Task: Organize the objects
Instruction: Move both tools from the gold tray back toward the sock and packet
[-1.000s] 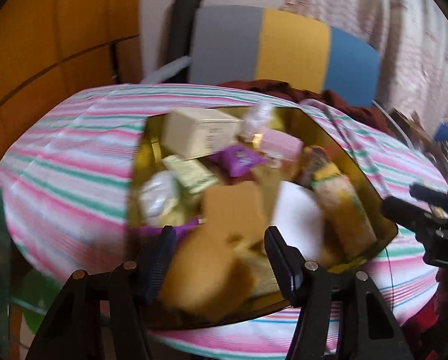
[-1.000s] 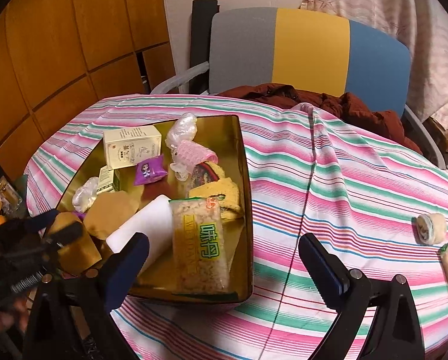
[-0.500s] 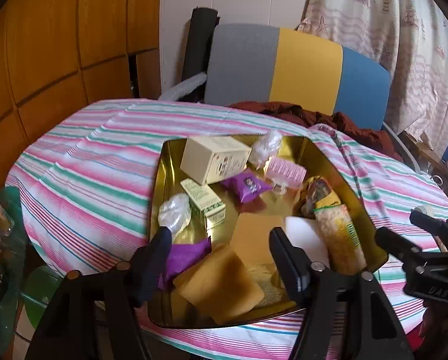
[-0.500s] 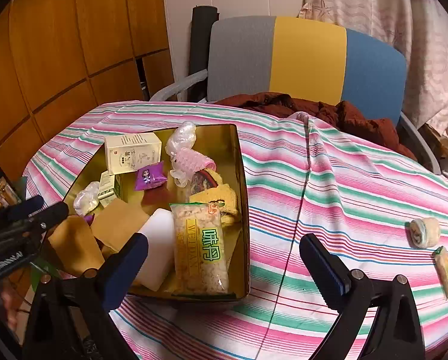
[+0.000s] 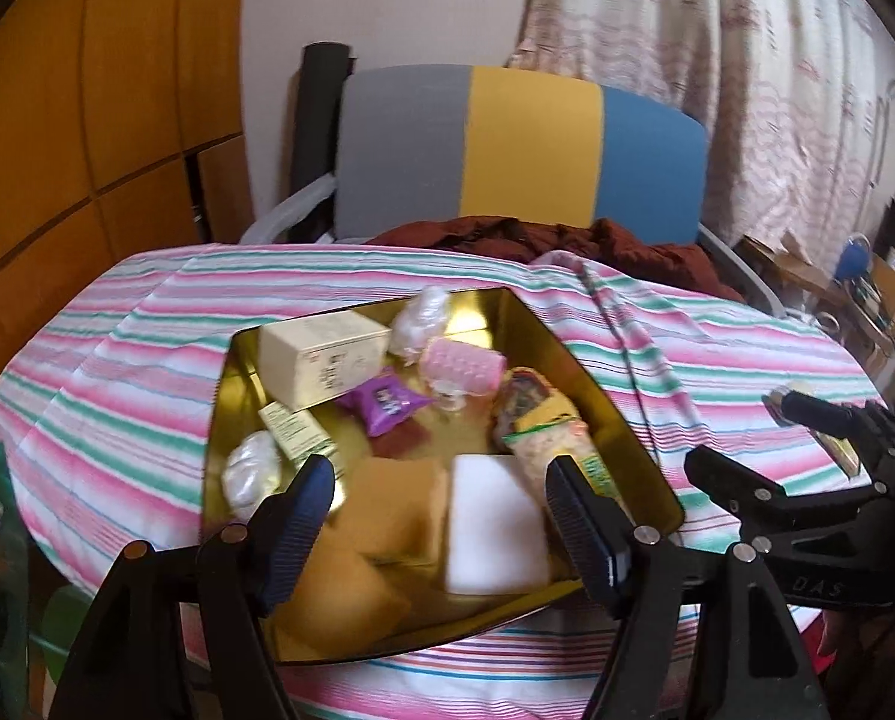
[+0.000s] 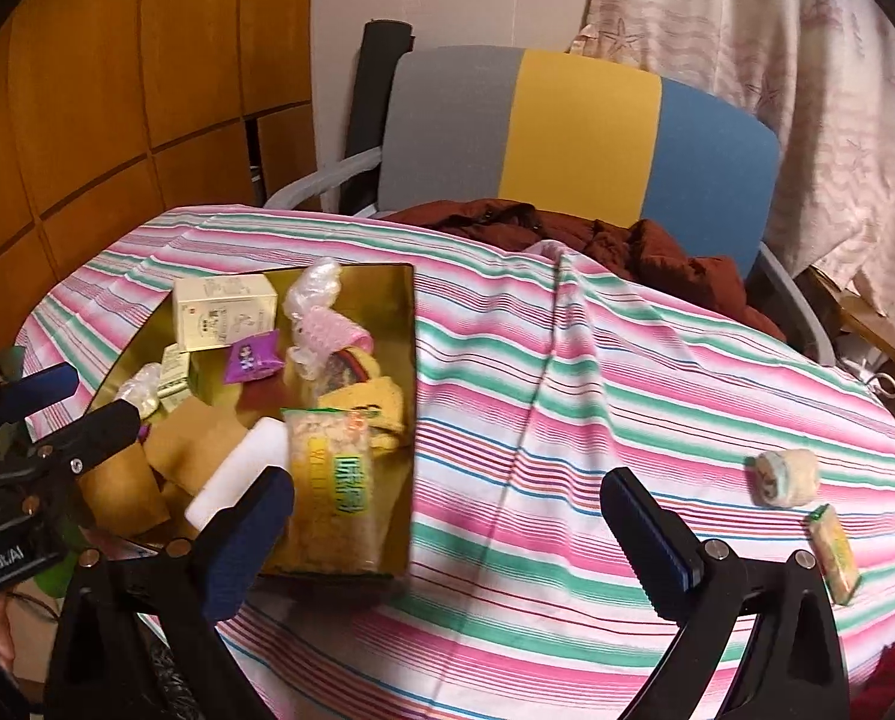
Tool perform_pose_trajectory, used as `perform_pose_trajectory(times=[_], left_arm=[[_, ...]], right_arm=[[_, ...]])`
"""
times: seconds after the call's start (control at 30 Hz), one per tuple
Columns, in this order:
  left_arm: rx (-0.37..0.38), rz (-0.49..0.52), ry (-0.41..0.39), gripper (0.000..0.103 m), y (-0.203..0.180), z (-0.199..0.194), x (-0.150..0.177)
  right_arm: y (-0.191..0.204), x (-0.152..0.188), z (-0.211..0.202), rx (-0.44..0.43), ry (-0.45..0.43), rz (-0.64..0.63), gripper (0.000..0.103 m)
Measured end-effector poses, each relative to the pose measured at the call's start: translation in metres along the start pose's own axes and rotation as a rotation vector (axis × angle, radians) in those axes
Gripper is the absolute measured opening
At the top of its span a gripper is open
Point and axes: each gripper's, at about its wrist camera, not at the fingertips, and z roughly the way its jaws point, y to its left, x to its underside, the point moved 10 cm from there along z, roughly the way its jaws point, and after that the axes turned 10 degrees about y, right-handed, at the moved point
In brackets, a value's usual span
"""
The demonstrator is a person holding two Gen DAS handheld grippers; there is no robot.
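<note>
A gold tray (image 5: 603,402) on the striped tablecloth holds a cream box (image 5: 321,363), a purple packet (image 5: 387,402), a pink roller (image 5: 462,363), a white block (image 5: 492,531), brown pads (image 5: 393,510) and a rice snack packet (image 6: 330,480). My left gripper (image 5: 438,498) hangs open over the tray's near end, with nothing between its fingers. My right gripper (image 6: 447,498) is open above bare cloth beside the tray (image 6: 402,300). A wrapped roll (image 6: 786,476) and a yellow-green packet (image 6: 832,552) lie loose on the cloth at the right.
A grey, yellow and blue chair back (image 6: 579,132) stands behind the table with a dark red garment (image 6: 627,246) on its seat. Wood panelling (image 6: 117,90) is on the left and a curtain (image 6: 777,48) on the right. The cloth has a raised fold (image 6: 567,312).
The brown pad seen blurred between my left fingers a second ago now lies in the tray. My left gripper has drawn back from the tray. My right gripper has swung slightly right.
</note>
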Motion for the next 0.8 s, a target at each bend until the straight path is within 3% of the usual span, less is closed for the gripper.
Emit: perform_pose_trajectory(times=[0.23, 0.53, 0.8], left_arm=[[0.032, 0.070, 0.005, 0.074, -0.034, 0.004, -0.007], [0.086, 0.159, 0.025, 0.077, -0.079, 0.018, -0.013], [0.165, 0.226, 0.041, 0.077, -0.123, 0.028, -0.015]], right_arm=[[-0.033, 0.004, 0.003, 0.028, 0.032, 0.031, 0.103], [-0.102, 0.011, 0.007, 0.073, 0.085, 0.135, 0.103], [-0.212, 0.032, 0.014, 0.107, 0.172, 0.343, 0.103]])
